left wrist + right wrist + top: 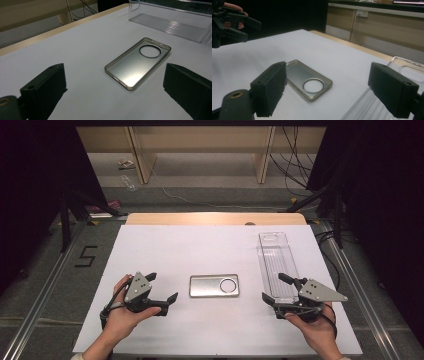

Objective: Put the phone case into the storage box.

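1. So far, as we judge it, nothing has been started: the phone case [214,285] lies flat on the white counter [165,250], open side up, with its round camera hole toward the clear tray [276,265].
2. We take the phone case as our landmark. Our left gripper [161,290] hovers to its left, apart from it. Its fingers [45,87] stand wide apart and hold nothing, and in the left gripper view the case sits ahead of them.
3. Our right gripper [277,289] hovers to the right of the phone case, over the near end of the clear tray. Its fingers [270,86] are also spread wide and empty, with the case [308,78] showing beyond the gap between them.
4. The clear tray stands to the right of the phone case, long side running away from us, and it looks empty.
5. What is left, by our reading, is everything: reach the case, close on it, lift it and set it where it belongs, most likely the tray.
6. We expect the thin rim lying flat on the counter to make the first grasp fiddly.
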The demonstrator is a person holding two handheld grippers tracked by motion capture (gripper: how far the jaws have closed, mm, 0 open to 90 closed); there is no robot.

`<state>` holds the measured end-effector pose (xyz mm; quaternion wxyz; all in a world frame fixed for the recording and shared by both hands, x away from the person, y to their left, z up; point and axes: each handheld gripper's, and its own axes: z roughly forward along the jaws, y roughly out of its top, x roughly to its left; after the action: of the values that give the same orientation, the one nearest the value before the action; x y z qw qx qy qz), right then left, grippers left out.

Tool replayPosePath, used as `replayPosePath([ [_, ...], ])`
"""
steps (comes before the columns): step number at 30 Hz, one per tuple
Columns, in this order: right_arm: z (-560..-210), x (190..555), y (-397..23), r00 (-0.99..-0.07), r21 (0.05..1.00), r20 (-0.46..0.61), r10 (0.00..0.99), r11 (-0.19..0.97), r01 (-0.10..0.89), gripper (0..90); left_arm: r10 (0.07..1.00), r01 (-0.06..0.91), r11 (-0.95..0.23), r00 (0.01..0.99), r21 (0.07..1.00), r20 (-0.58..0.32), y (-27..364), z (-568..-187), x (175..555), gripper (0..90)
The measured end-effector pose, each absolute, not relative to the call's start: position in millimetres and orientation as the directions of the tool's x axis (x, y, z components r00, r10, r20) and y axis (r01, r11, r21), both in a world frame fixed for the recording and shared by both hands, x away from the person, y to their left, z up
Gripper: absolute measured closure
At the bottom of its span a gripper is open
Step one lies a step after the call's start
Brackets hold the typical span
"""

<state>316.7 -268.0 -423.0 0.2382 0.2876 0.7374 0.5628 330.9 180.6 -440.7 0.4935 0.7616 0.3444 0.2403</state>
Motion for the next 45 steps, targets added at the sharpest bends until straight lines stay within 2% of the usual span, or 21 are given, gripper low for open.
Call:
replayPosePath([
  [12, -422, 317, -266, -0.715, 0.969, -0.031, 0.698, 0.198, 0.15, 17.2, 0.766, 0.288, -0.272, 0.643, 0.918, 0.026, 181, -440, 331, 5.5],
  [13, -422, 316, -265, -0.713, 0.968, -0.033, 0.701, 0.2, 0.153, 21.3, 0.766, 0.288, -0.273, 0.642, 0.918, 0.026, 181, -440, 331, 5.6],
  [16, -422, 317, -261, -0.71, 0.966, -0.034, 0.704, 0.204, 0.157, 24.3, 0.767, 0.289, -0.271, 0.642, 0.918, 0.024, 182, -440, 330, 5.9],
  [19, -422, 317, -257, -0.719, 0.965, -0.036, 0.694, 0.213, 0.156, 29.7, 0.766, 0.291, -0.271, 0.642, 0.918, 0.023, 181, -441, 331, 6.3],
  [22, -422, 317, -253, -0.726, 0.963, -0.049, 0.686, 0.225, 0.147, 39.0, 0.767, 0.29, -0.27, 0.641, 0.918, 0.023, 182, -441, 331, 6.5],
  [23, -422, 317, -251, -0.726, 0.962, -0.052, 0.686, 0.229, 0.147, 39.0, 0.767, 0.29, -0.27, 0.641, 0.918, 0.023, 182, -441, 331, 6.5],
  [24, -421, 317, -250, -0.726, 0.961, -0.057, 0.686, 0.236, 0.147, 45.4, 0.769, 0.292, -0.266, 0.639, 0.919, 0.02, 182, -441, 331, 6.6],
  [32, -420, 320, -235, -0.756, 0.945, -0.081, 0.65, 0.291, 0.149, 71.9, 0.767, 0.293, -0.267, 0.642, 0.918, 0.019, 181, -442, 332, 7.0],
  [41, -423, 324, -204, -0.796, 0.916, -0.087, 0.599, 0.362, 0.172, 89.0, 0.765, 0.29, -0.267, 0.643, 0.919, 0.019, 181, -442, 332, 7.4],
  [45, -424, 329, -192, -0.804, 0.906, -0.084, 0.589, 0.381, 0.185, 90.0, 0.766, 0.291, -0.266, 0.643, 0.919, 0.018, 180, -442, 332, 7.6],
])
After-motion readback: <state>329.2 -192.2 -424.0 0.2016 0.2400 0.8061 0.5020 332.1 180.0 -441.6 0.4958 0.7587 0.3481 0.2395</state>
